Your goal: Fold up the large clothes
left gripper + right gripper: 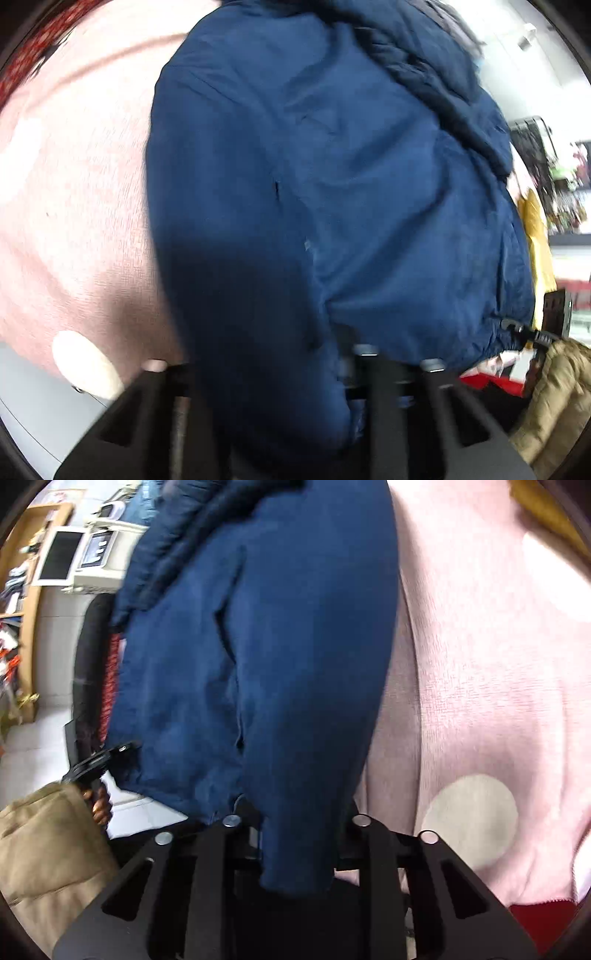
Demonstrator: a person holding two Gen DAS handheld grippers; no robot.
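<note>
My left jaws (280, 376) and right jaws (295, 849) each pinch the hem of the navy jacket (325, 184). It lies on the pink blanket (480, 664), long axis running away from me, collar at the far end.

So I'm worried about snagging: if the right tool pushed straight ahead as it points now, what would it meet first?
The navy jacket: its hem already drapes between the right tool fingers. Beyond it lies the pink blanket, though depth is unclear.
</note>
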